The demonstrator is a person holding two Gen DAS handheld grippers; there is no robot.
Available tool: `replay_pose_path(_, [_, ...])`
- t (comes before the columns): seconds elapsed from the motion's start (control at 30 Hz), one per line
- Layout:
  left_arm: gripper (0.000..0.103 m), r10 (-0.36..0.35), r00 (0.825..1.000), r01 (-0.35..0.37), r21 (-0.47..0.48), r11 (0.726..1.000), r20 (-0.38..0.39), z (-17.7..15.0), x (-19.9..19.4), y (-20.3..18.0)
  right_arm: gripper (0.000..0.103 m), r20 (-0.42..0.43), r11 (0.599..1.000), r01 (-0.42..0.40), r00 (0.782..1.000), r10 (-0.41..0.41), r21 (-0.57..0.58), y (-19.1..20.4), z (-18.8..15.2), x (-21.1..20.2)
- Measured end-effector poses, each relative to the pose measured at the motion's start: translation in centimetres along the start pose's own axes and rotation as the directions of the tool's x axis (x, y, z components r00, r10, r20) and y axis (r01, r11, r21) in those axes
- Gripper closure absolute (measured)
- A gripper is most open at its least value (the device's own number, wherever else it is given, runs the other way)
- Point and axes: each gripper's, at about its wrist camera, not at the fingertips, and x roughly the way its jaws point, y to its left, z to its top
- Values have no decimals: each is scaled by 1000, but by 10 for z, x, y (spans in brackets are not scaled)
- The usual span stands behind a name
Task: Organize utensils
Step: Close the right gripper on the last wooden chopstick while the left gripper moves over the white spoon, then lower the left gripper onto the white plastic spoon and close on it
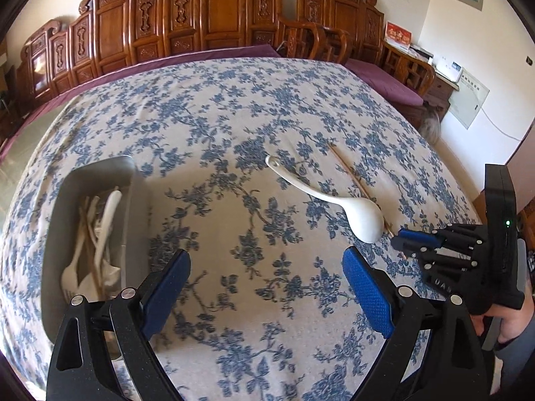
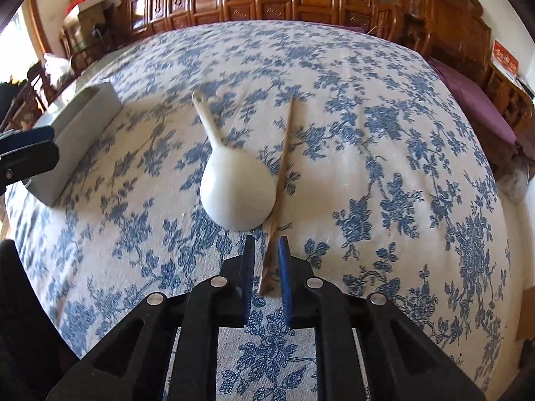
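A wooden chopstick (image 2: 282, 170) lies flat on the blue-flowered tabletop (image 2: 384, 127), its long axis running from the far side of the cloth straight toward the right gripper (image 2: 266, 244), with the near end between that gripper's blue pads. The pads stand narrowly apart on either side of the stick; a sliver of gap shows on each side, so they do not clearly press it. Touching the chopstick's left side lies a white ceramic spoon (image 2: 235, 190), bowl nearest the gripper, handle slanting away to the left. Further left sits a grey metal tray (image 1: 100, 180) holding more spoons and chopsticks. The left gripper (image 1: 265, 264) hovers wide apart over bare cloth beside the tray.
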Motion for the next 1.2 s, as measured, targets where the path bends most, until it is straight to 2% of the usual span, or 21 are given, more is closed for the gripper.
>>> replay_pose_path(0.1, [15,-2,1000,2,4,1000,-11,2,8,-7,90,-3,1000,-2,1000,2,-4,-1,1,1])
replay_pose_path(0.17, [15,-8,1000,8,0,1000,-20,5,16,-11,97,-8,1000,18,1000,-18,-20,-1,1,1])
replay_pose_path(0.47, [15,-52,997,53,13,999,-50,27,53,-37,97,-27,1000,2,1000,-1,17,-23,1,-2])
replay_pose_path(0.8, [15,-125,989,126,3,992,-84,37,85,-65,97,-9,991,-32,999,33,127,-62,-2,-10])
replay_pose_path(0.93, [26,-149,984,150,2,989,-97,34,88,-72,97,-9,988,-51,999,53,142,-64,-2,-9])
replay_pose_path(1.03, [42,-154,981,155,-3,988,-117,33,95,-75,97,-9,988,-65,998,66,142,-62,-1,-8])
replay_pose_path(1.2, [58,-213,969,212,-25,977,-122,32,100,-79,97,-11,984,-81,996,84,158,-63,-2,-6])
